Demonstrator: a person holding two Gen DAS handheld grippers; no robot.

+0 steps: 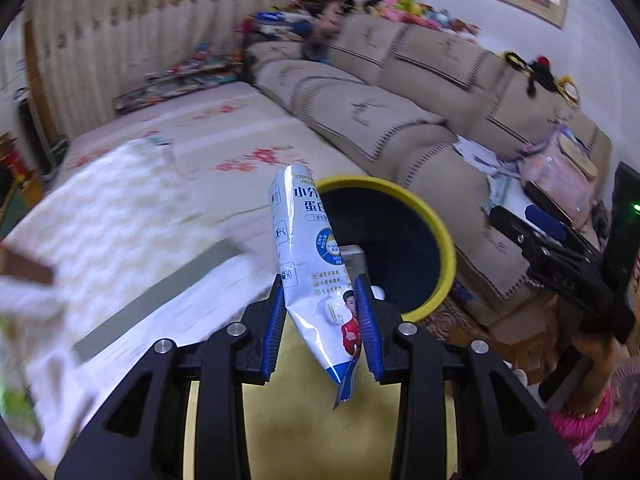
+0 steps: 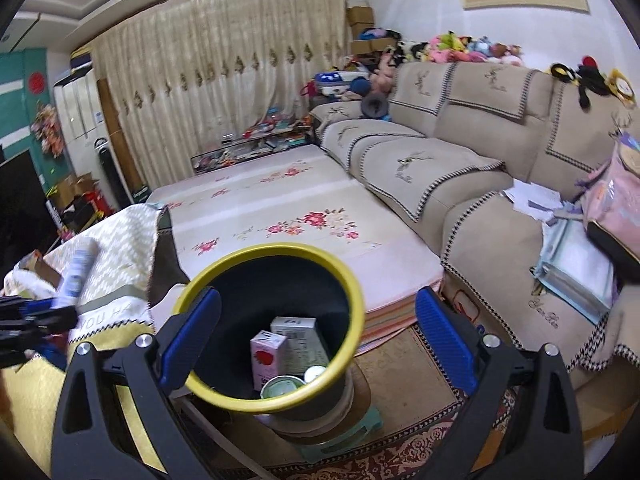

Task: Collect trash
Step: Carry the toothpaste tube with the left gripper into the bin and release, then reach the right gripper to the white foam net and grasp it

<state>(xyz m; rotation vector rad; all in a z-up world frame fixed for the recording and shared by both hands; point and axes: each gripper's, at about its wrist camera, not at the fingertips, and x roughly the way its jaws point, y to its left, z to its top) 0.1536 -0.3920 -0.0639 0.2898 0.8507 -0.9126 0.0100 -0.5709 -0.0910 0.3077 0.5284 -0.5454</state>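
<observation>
My left gripper (image 1: 322, 300) is shut on a white and blue foil packet (image 1: 308, 256) that stands up between its blue pads, just left of the yellow-rimmed dark bin (image 1: 430, 216). In the right wrist view my right gripper (image 2: 316, 328) is open and empty, its fingers on either side of the bin (image 2: 344, 276). The bin holds a pink carton (image 2: 266, 354), a grey-white box (image 2: 298, 338) and a round lidded cup (image 2: 282, 388). The left gripper with the blurred packet (image 2: 78, 270) shows at the left edge of that view.
A low table with a patterned cloth (image 2: 116, 240) lies left of the bin. A floral mat (image 2: 288, 208) lies beyond it. A beige sofa (image 2: 460, 160) runs along the right, with papers and a pink bag (image 2: 616, 208) on it. The bin stands on a green stool (image 2: 360, 432) over a patterned rug.
</observation>
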